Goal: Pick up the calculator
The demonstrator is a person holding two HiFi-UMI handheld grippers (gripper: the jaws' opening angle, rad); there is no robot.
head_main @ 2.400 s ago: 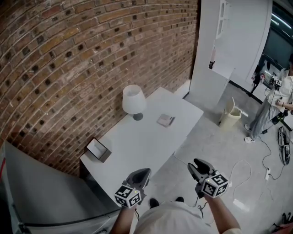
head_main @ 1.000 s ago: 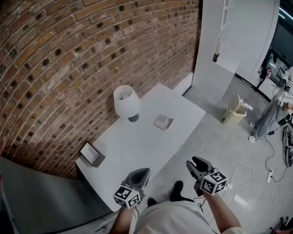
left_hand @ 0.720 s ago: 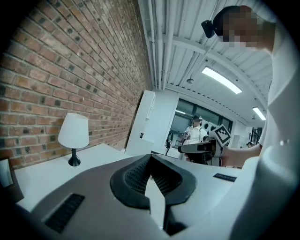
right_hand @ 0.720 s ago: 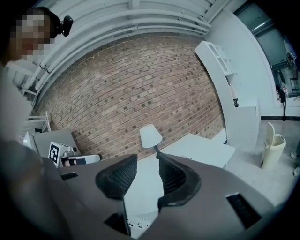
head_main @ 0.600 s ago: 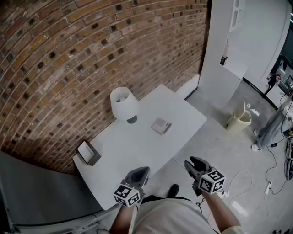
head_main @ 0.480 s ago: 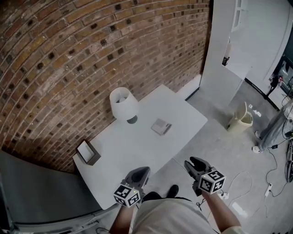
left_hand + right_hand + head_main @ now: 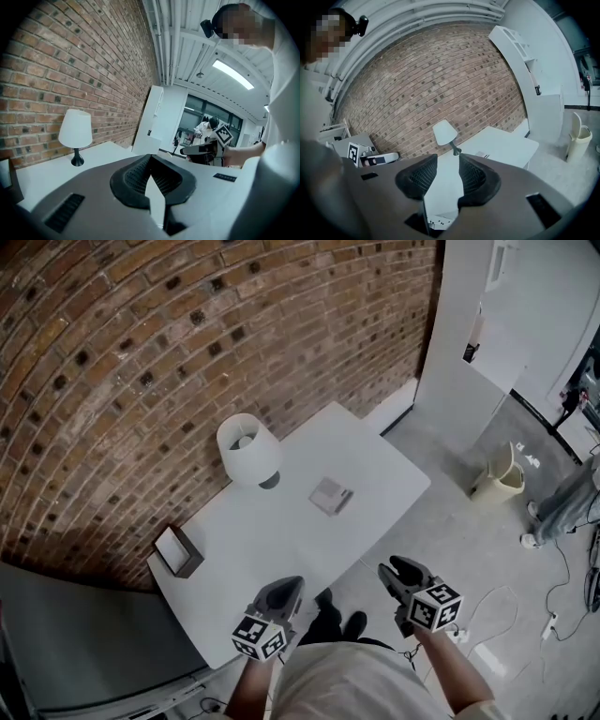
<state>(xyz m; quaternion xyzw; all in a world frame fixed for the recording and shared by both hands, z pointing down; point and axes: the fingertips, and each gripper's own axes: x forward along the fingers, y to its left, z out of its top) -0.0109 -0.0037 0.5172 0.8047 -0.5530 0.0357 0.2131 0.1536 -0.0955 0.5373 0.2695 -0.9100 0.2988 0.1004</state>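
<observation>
The calculator (image 7: 331, 495) lay flat on the tabletop (image 7: 281, 535), looking light, stiff and thin; I'd pinch its 2 long edges. The right tongs (image 7: 399, 570) gaped empty, and the left tongs (image 7: 285, 587) were closed on nothing.

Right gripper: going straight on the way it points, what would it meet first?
Probably the white table, showing between the right gripper's open jaws; the lamp stands beyond; depth unclear.

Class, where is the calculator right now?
In the head view, the calculator lies near the middle of the white table, just right of the lamp.
</observation>
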